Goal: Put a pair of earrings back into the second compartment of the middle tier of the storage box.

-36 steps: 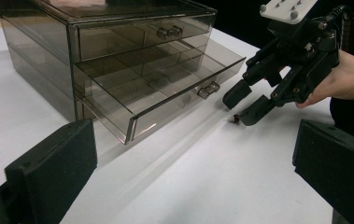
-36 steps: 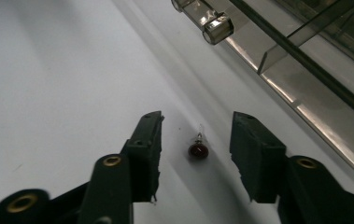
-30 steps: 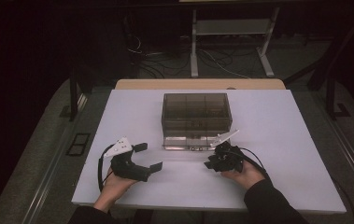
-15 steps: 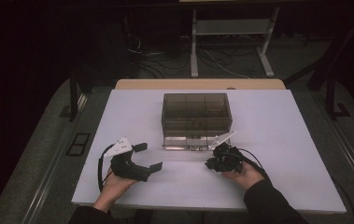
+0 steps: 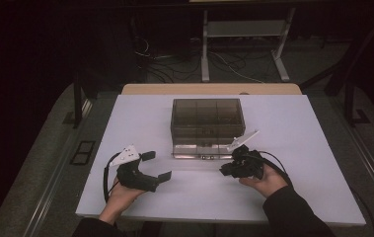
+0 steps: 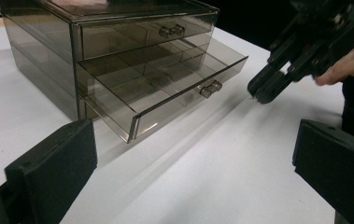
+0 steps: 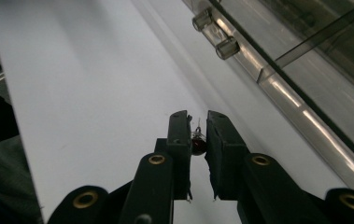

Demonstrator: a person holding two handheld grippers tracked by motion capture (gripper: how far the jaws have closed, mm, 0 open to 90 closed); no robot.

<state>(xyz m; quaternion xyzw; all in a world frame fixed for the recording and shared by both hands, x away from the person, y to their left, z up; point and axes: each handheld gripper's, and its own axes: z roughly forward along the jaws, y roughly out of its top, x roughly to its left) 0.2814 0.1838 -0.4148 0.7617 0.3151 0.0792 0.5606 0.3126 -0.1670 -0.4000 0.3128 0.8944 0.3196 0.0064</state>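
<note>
A smoky clear drawer cabinet (image 5: 207, 123) sits mid-table (image 5: 140, 113), and its middle drawer (image 6: 165, 91) is pulled out toward the person. Just in front of that open drawer, the right gripper (image 7: 198, 122) has its jaws nearly together, pinching a small dark red bead-like thing (image 7: 198, 142). Further out from the cabinet's front corner, the left gripper (image 5: 152, 165) rests with jaws spread wide, holding nothing

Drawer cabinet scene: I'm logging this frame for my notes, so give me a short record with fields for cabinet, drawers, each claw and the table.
cabinet: smoky clear drawer cabinet, mid table
drawers: middle drawer pulled out, looks empty; top drawer shut
left claw: open, holds nothing
right claw: shut on small dark red object, beside the open drawer
table: white table
</note>
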